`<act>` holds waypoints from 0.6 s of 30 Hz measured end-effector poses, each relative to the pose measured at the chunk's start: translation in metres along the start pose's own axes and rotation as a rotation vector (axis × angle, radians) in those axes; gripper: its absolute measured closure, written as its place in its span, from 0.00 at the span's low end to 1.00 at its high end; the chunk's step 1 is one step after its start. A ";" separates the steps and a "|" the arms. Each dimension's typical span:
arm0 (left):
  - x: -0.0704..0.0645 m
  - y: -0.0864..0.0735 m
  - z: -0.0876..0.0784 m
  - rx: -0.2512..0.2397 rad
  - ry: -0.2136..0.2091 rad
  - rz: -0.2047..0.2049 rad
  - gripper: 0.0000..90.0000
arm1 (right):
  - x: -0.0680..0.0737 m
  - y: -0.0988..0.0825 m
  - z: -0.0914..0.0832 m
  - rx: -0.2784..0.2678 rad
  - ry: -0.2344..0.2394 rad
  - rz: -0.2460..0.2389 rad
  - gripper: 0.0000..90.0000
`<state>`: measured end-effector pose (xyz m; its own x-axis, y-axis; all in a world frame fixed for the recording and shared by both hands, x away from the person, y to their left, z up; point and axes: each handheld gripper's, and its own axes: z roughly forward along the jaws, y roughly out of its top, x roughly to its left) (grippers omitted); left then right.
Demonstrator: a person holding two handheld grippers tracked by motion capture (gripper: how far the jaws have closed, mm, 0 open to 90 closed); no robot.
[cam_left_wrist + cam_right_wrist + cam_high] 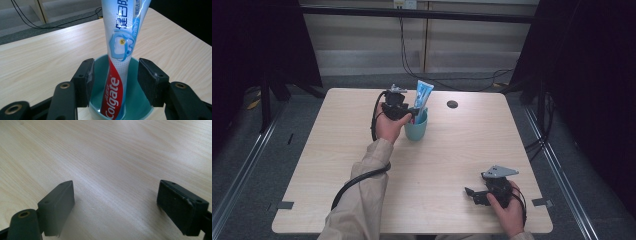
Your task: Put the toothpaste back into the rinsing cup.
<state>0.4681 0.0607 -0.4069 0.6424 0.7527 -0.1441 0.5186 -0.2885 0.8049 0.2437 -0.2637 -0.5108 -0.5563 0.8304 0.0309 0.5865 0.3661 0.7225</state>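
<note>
From above, the left gripper (404, 116) hovers at a teal cup (416, 128) on the bench (447, 150), a toothpaste tube (422, 95) standing inside. Along the left gripper, the jaws are parted, tube (120, 50) untouched between them. The right gripper's (116, 205) jaws are spread wide over bare bench.

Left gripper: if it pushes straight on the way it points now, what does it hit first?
The toothpaste tube, most likely. The left gripper has its jaws open on either side of the tube, not pressing it, and the tube stands in the teal cup directly ahead. The cup's rim sits close below, so depth is uncertain.
</note>
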 end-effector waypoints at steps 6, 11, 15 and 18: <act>0.002 -0.002 -0.007 -0.004 -0.003 -0.003 0.51 | 0.000 0.000 0.000 0.000 0.000 -0.001 0.16; 0.007 -0.004 -0.015 -0.007 -0.001 -0.013 0.48 | 0.000 0.000 0.000 -0.001 0.000 -0.001 0.16; 0.010 -0.006 -0.020 -0.010 -0.002 -0.025 0.46 | 0.000 0.000 0.000 0.001 0.000 0.001 0.16; 0.013 -0.008 -0.024 -0.011 -0.007 -0.035 0.43 | 0.000 0.000 0.000 0.000 0.000 0.001 0.16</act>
<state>0.4585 0.0867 -0.4014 0.6277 0.7583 -0.1760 0.5344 -0.2554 0.8057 0.2437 -0.2637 -0.5108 -0.5562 0.8305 0.0315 0.5868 0.3656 0.7225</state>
